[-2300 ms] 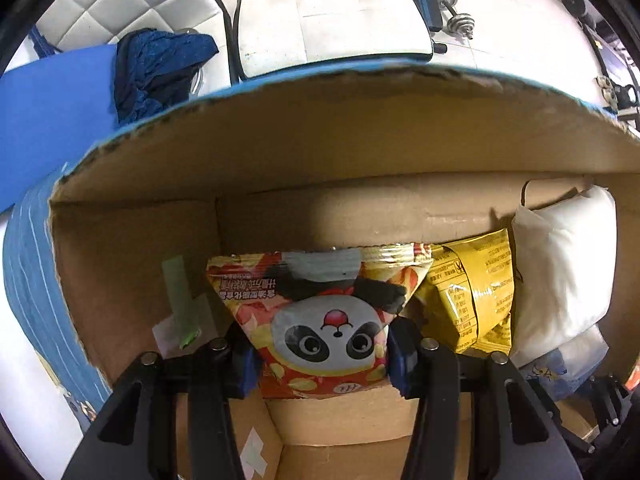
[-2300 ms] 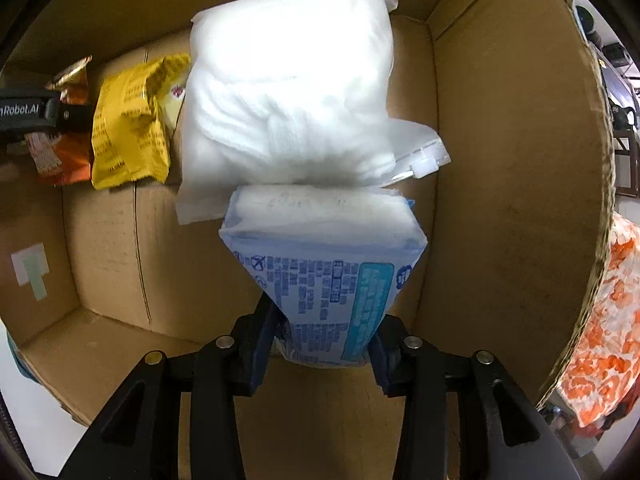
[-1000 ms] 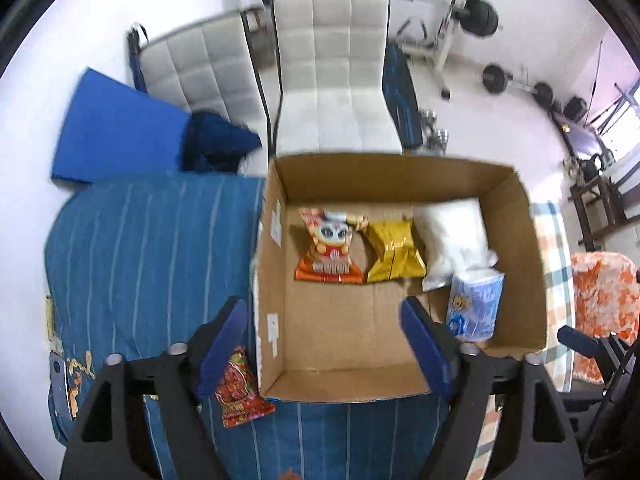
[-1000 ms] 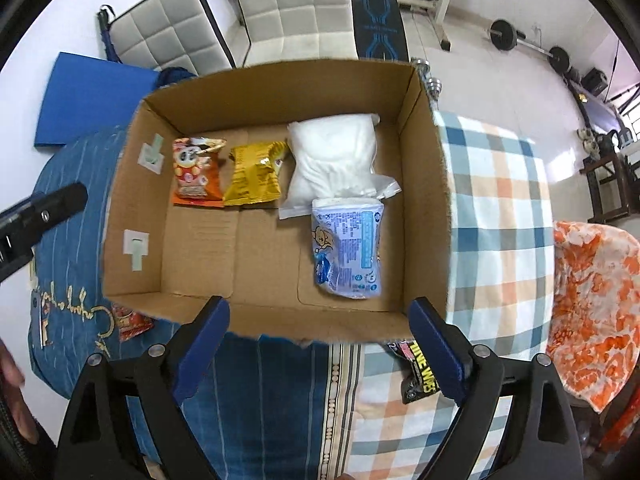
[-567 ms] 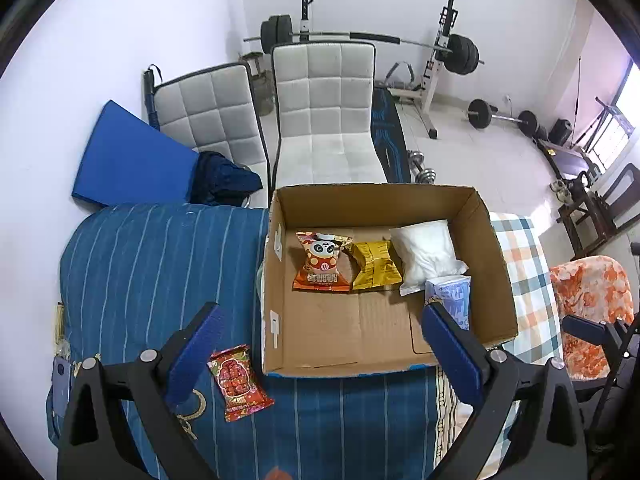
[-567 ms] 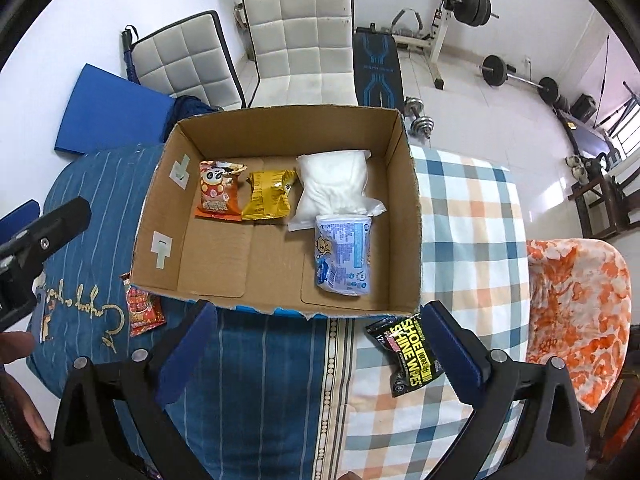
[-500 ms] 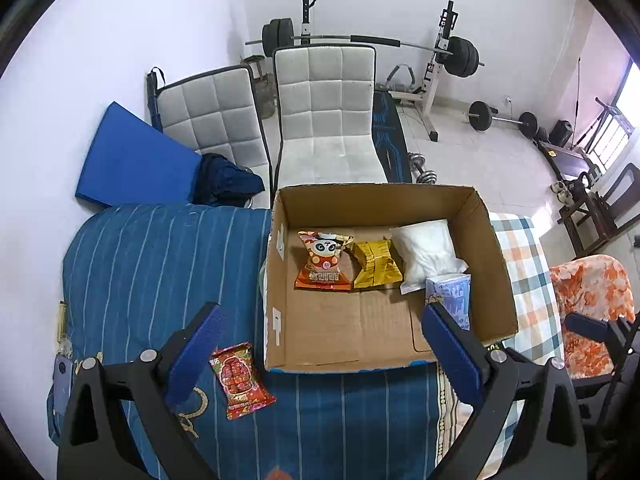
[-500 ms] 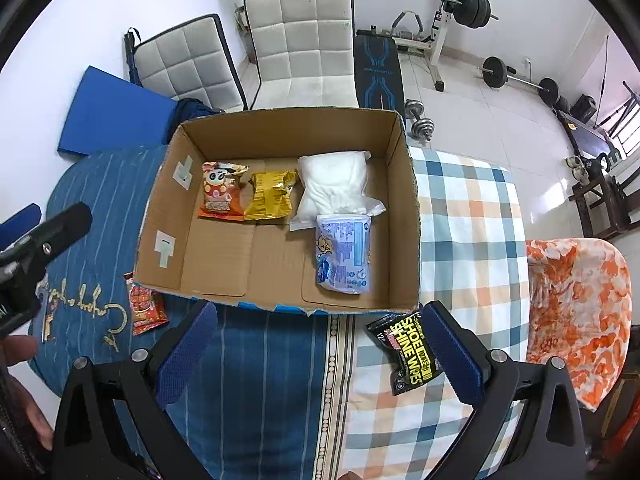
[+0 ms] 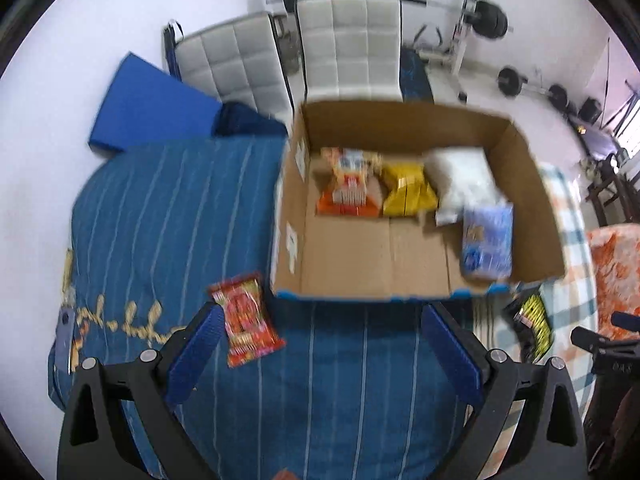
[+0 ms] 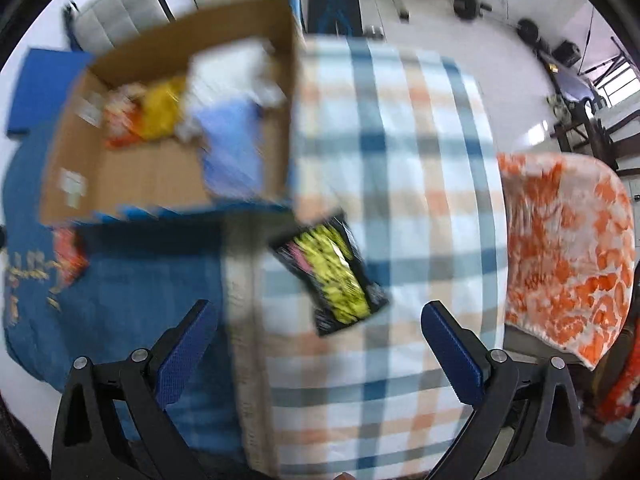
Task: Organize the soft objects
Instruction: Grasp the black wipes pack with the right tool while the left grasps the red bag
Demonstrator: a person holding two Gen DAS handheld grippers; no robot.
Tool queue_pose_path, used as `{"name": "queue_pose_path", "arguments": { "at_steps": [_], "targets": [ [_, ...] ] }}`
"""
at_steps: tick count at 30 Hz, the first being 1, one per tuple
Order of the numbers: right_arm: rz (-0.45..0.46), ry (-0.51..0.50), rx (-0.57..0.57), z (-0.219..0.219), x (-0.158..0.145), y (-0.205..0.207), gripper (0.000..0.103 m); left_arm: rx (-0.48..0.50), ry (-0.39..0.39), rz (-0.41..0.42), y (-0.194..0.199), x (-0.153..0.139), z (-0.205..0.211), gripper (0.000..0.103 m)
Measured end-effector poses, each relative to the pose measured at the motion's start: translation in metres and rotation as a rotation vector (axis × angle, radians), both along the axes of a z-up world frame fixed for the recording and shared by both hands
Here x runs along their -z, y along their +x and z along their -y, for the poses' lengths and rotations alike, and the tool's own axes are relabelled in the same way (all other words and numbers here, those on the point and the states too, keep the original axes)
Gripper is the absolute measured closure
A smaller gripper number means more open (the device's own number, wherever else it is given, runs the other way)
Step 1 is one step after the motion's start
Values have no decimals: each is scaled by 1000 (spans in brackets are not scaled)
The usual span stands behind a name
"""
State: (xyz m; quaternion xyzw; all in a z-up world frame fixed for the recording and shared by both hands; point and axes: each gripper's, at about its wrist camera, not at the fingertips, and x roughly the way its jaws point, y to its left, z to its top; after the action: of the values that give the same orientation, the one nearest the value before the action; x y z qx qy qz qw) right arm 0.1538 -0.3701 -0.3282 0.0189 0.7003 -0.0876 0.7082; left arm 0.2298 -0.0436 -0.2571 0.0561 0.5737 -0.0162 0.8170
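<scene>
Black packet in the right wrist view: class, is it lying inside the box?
No, the black packet lies on the checked cloth, outside the box.

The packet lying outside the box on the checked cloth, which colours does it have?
The packet is black with bright yellow print and some pink, clearest in the right wrist view despite blur.

White walls; padded chairs (image 9: 348,44), barbell rack (image 9: 476,20), pale floor.
</scene>
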Motion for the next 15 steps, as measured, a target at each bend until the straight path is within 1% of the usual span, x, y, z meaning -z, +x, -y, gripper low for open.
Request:
{"name": "queue_pose_path", "arguments": {
  "at_steps": [1,3,4,6,9,12,14,15],
  "targets": [
    [-45,-5,-10,7,17,0,0,-5,20,-18,-2,10,3,2],
    [-108,-4,-21,18,48,0,0,-2,30,-39,-4,26,8,2],
    [-154,-10,11,21,59,1,0,-12,50,-58,-4,35,10,2],
    [-185,-5,-3,25,83,3,0,-24,63,-78,-5,48,9,2],
    [-212,8,-15,26,113,7,0,-37,90,-95,-6,60,6,2],
    [-222,64,10,27,131,8,0,-56,112,-104,-3,68,-4,2],
    [-199,91,31,28,134,8,1,-78,117,-114,-3,72,-14,2],
    [-195,84,38,28,134,7,5,-92,117,-118,-2,74,-20,2]
  ]
}}
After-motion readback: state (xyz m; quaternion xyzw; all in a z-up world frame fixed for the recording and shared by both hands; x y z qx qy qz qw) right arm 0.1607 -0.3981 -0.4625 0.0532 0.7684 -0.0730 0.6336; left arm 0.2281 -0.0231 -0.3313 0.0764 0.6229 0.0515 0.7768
